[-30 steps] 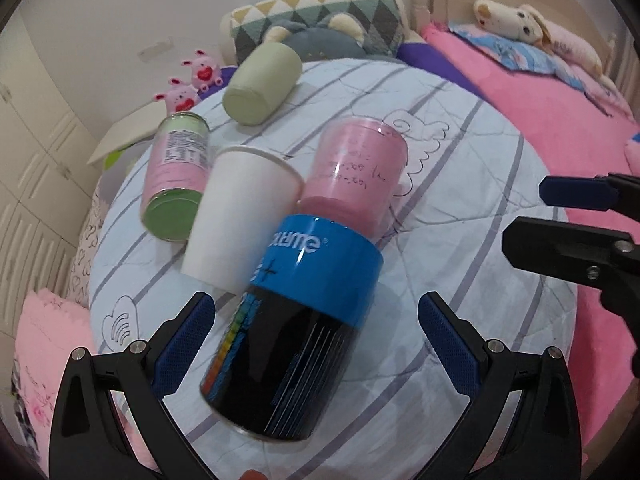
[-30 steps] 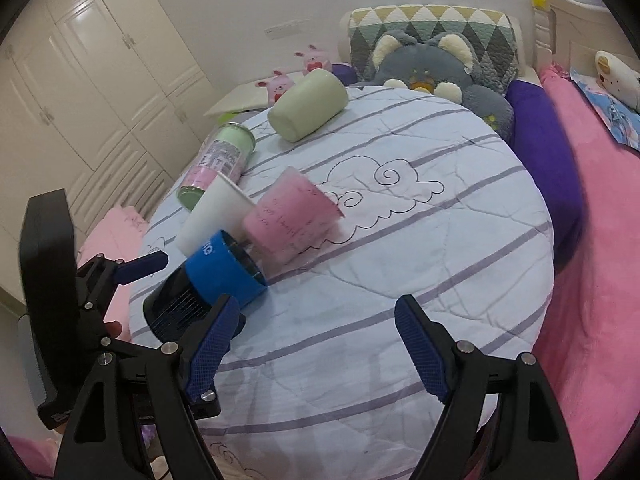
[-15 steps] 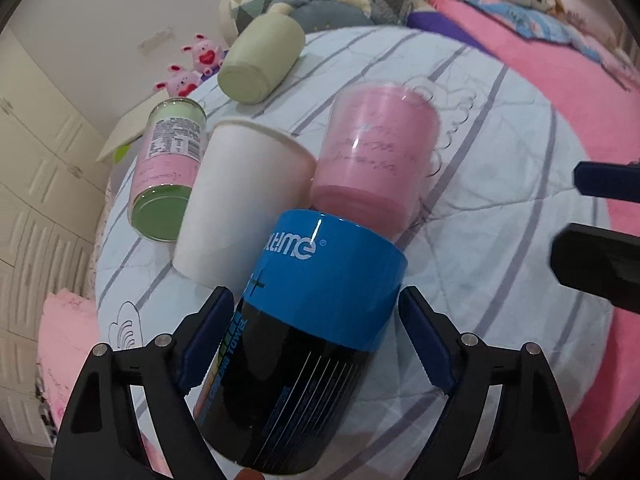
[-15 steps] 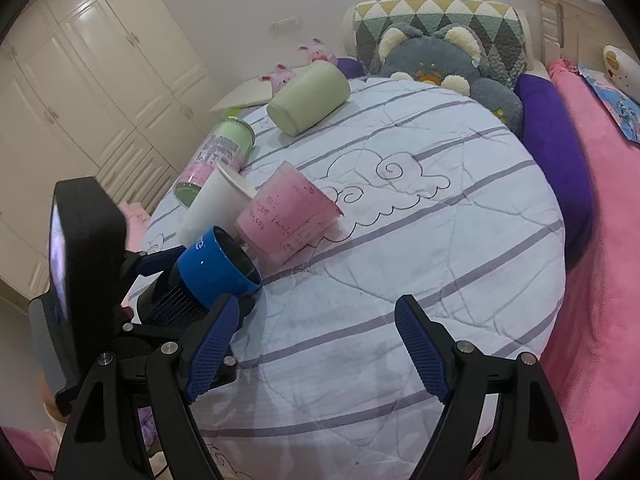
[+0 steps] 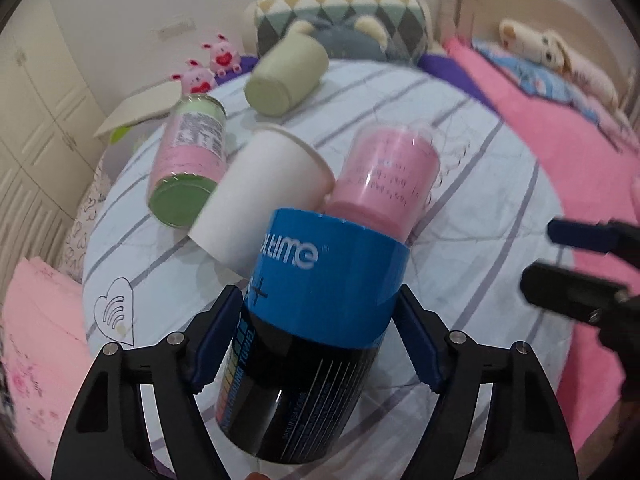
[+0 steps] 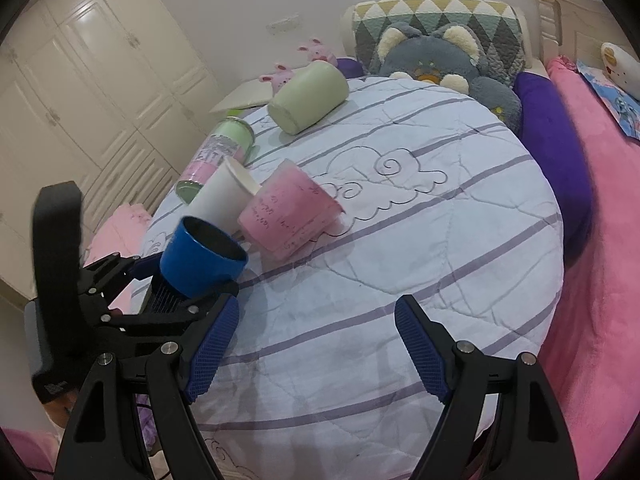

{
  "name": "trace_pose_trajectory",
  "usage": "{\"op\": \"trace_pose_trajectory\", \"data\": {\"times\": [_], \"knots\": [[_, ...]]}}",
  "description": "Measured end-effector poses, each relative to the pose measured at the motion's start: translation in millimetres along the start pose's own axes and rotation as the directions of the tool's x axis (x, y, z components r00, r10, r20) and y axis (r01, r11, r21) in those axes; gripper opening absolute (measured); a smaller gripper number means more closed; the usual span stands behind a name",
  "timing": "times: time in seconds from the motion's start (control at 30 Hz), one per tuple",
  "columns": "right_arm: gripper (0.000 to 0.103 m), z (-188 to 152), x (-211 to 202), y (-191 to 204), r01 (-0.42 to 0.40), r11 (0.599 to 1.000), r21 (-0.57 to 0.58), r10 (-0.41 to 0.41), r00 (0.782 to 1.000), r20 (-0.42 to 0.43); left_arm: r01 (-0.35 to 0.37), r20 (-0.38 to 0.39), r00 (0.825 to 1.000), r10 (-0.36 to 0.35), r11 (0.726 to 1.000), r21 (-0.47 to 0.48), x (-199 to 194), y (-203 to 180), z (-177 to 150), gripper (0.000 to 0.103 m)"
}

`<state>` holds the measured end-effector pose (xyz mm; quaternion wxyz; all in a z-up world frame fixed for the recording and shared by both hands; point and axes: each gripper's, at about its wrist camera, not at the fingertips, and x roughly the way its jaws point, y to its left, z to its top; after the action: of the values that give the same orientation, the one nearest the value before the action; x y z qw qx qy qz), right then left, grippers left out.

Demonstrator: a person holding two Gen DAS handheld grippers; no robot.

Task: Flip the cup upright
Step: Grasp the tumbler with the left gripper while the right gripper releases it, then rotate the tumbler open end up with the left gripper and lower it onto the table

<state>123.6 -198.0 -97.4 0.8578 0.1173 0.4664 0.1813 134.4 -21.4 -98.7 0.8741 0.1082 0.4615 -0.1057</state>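
My left gripper (image 5: 318, 344) is shut on a blue and black cup (image 5: 308, 320), its pads pressed on both sides. In the right wrist view the cup (image 6: 200, 260) is lifted off the quilt and tilted, its open mouth facing up and right. A white paper cup (image 5: 264, 196), a pink translucent cup (image 5: 388, 184), a pale green cup (image 5: 286, 80) and a pink and green can (image 5: 186, 160) lie on their sides on the round quilted cushion (image 6: 420, 280). My right gripper (image 6: 316, 344) is open and empty over the cushion's near part.
A grey plush bear (image 6: 444, 60) and patterned pillow (image 6: 436, 16) sit behind the cushion. A pink bed (image 5: 560, 140) runs along the right. White wardrobe doors (image 6: 92, 80) stand at the left. Pink bedding (image 5: 36, 340) lies beside the cushion's left edge.
My left gripper moved in around the blue and black cup and shut on it. The cup has lifted and tilted so that its mouth rises. The right gripper has stayed open.
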Motion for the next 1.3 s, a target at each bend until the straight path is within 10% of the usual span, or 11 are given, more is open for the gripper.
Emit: {"op": "trace_pose_trajectory", "data": {"times": [0.37, 1.0, 1.3], "knots": [[0.082, -10.7, 0.3, 12.3, -0.027, 0.998, -0.061, 0.027, 1.0, 0.001, 0.101, 0.225, 0.973, -0.056, 0.975, -0.196, -17.5, 26.4, -0.6, 0.071], [0.082, -14.8, 11.5, 45.0, 0.004, 0.98, -0.2, 0.001, 1.0, 0.027, 0.128, 0.264, 0.962, -0.072, 0.971, -0.201, -22.1, 35.1, -13.6, 0.069], [0.082, -15.5, 9.9, 49.7, 0.03, 0.979, -0.203, -0.022, 0.999, 0.044, 0.127, 0.271, 0.96, -0.071, 0.972, -0.196, -29.0, 37.2, -16.9, 0.087]]}}
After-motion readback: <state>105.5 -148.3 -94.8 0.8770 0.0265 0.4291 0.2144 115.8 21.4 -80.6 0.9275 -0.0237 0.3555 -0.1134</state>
